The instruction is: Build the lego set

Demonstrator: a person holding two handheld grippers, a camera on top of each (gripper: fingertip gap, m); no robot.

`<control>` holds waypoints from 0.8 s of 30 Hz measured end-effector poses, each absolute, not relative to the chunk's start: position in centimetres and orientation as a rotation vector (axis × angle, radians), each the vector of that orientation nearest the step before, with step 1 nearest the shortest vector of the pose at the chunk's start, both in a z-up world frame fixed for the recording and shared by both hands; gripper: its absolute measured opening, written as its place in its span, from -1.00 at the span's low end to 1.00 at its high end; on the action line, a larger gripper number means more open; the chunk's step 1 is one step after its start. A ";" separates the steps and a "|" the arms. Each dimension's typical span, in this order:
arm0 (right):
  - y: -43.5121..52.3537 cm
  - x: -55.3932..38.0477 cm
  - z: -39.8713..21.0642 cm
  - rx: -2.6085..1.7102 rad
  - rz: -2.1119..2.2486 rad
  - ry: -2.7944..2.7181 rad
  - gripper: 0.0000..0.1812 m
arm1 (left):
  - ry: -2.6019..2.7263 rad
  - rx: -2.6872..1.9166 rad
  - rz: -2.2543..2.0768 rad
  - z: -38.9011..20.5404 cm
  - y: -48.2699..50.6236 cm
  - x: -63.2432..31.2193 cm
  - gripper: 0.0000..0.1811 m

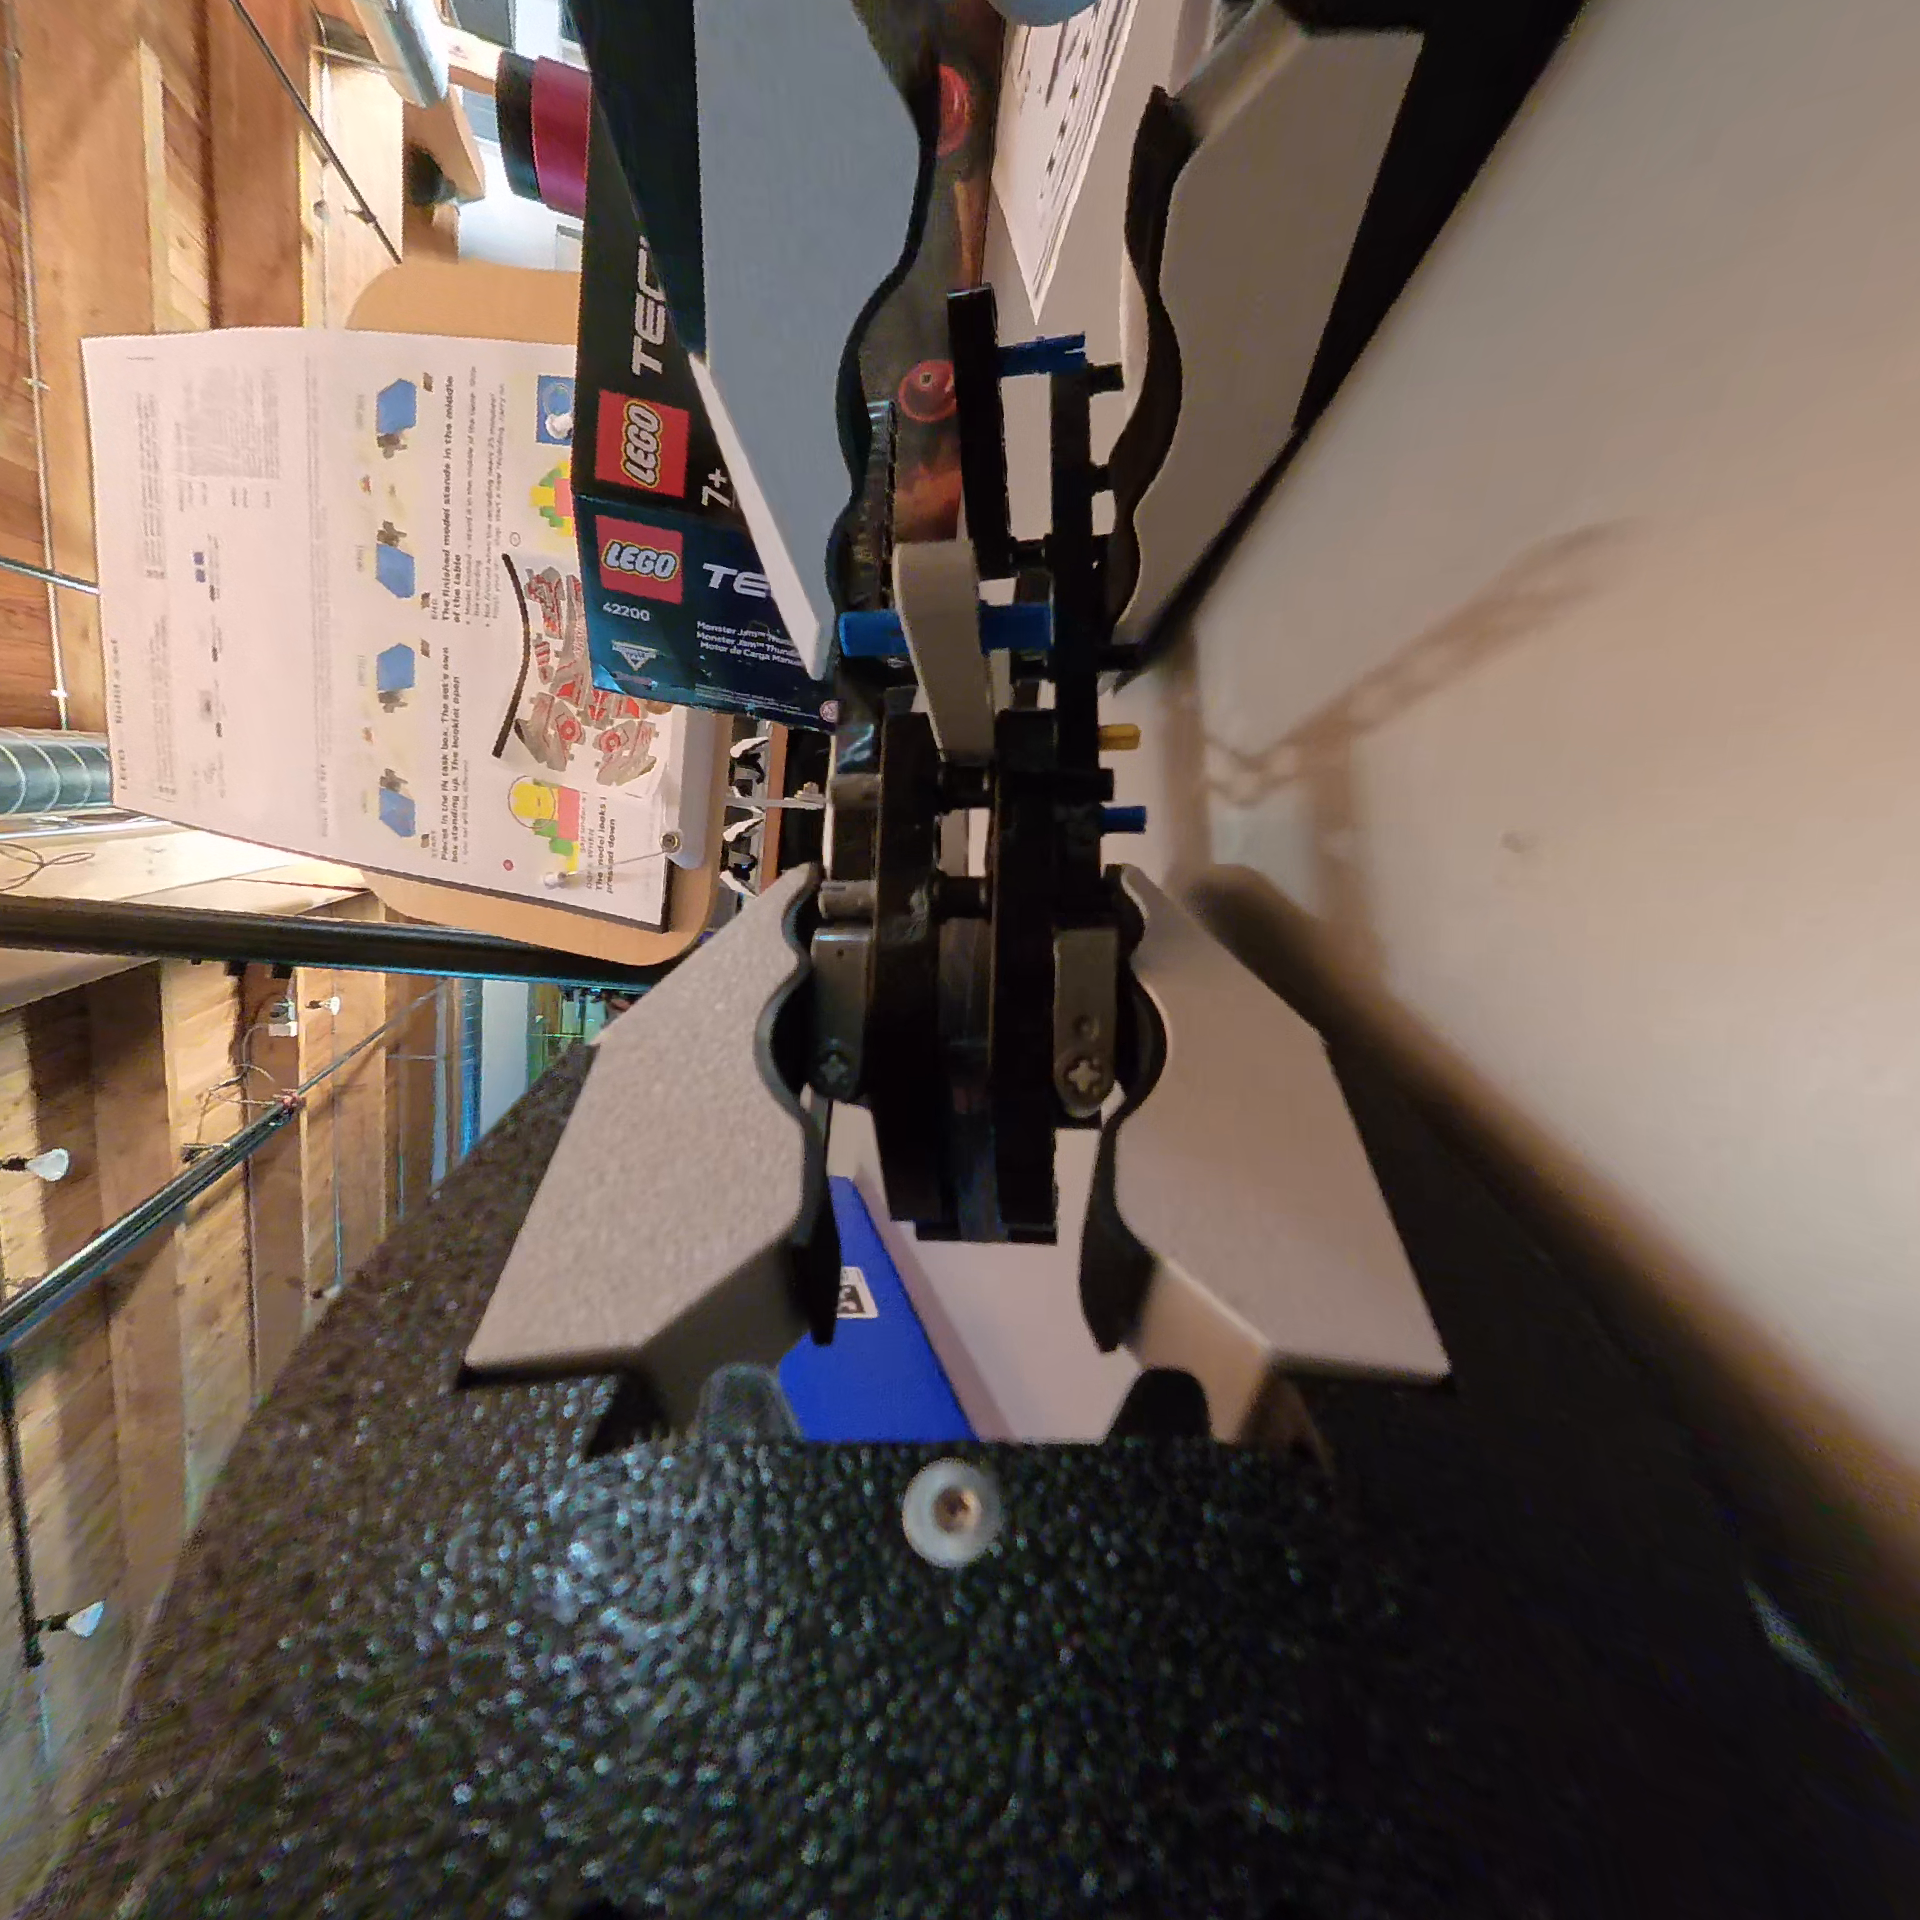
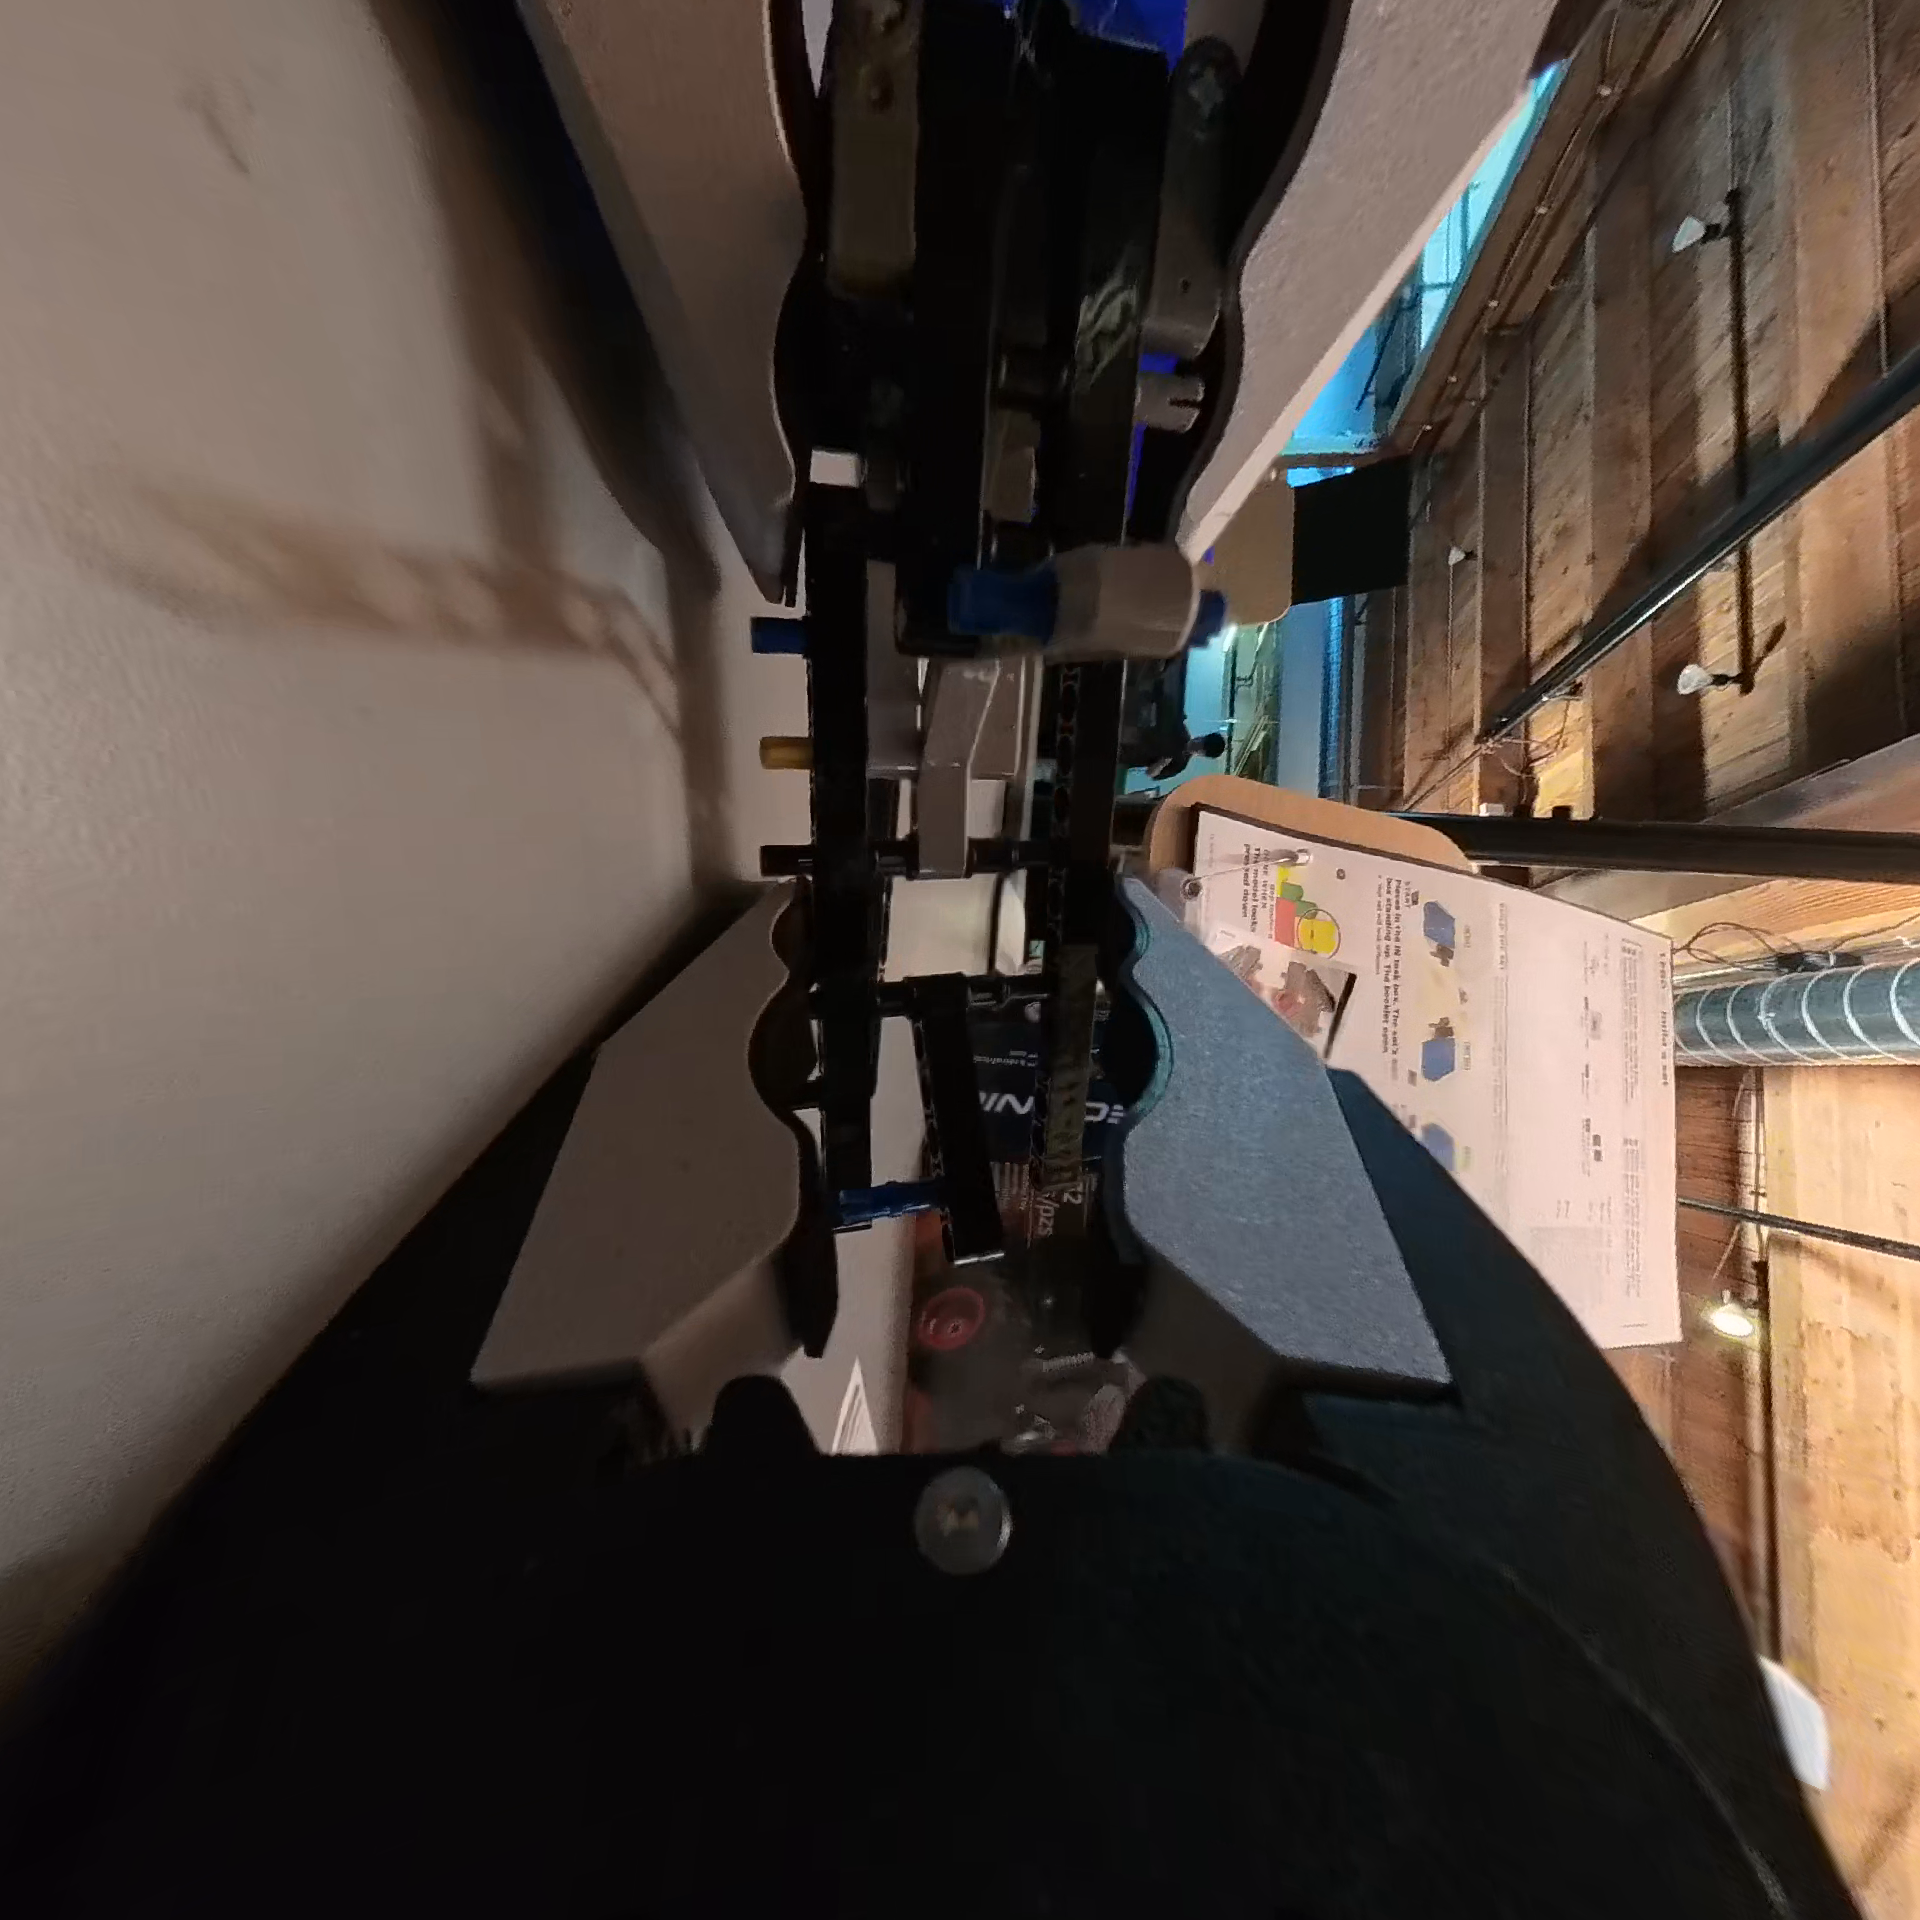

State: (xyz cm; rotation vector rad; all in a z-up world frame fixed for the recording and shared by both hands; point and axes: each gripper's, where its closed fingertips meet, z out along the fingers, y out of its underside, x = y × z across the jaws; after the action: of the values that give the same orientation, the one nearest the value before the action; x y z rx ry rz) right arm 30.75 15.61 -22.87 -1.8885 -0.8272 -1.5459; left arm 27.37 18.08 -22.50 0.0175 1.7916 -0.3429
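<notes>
A partly built Lego assembly [image 1: 1023, 987] of long black beams, a grey beam [image 1: 945, 644], blue pins [image 1: 868, 629] and a tan pin hangs between both grippers above the white table [image 1: 1558, 727]. My left gripper [image 1: 971, 894] is shut on one end of it. My right gripper [image 1: 977, 644] faces it from the far side and clamps the other end. In the right wrist view, my right gripper [image 2: 956, 899] is shut on the black beams [image 2: 836, 831], and the left gripper [image 2: 987, 561] grips the far end beyond the grey beam [image 2: 1122, 603].
The Lego set's box [image 1: 644, 520] stands behind the assembly. An instruction sheet on a clipboard [image 1: 364, 623] stands beyond it and also shows in the right wrist view [image 2: 1507, 1091]. A blue box [image 1: 873, 1351] lies under the left gripper. A printed booklet [image 2: 951, 1325] lies on the table [image 2: 312, 727]. Across from one pair of fingers to the other is roughly 5 cm.
</notes>
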 end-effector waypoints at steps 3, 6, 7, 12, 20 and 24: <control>15.6 30.8 -22.9 -1.899 -1.549 -0.808 -0.42 | 1.792 0.016 -0.343 -22.5 18.0 27.4 -0.43; 15.6 31.1 -22.7 -1.899 -1.564 -0.788 -0.42 | 1.784 0.013 -0.338 -22.4 18.0 27.7 -0.43; 15.6 31.2 -22.7 -1.890 -1.559 -0.783 -0.41 | 1.779 0.018 -0.335 -22.4 18.0 27.8 -0.43; 15.7 31.2 -22.5 -1.872 -1.536 -0.778 -0.39 | 1.747 0.066 -0.306 -22.1 17.8 27.7 -0.43; 15.7 31.5 -22.8 -1.911 -1.545 -0.766 -0.39 | 1.746 0.055 -0.294 -22.4 17.9 28.0 -0.43; 15.6 31.6 -22.8 -1.929 -1.550 -0.731 -0.40 | 1.736 0.056 -0.282 -22.4 17.9 28.1 -0.43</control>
State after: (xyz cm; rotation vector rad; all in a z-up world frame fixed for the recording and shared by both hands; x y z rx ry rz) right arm 31.58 15.56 -22.77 -1.9286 -0.7305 -1.5497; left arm 28.05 17.91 -22.38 0.0559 1.7355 -0.2817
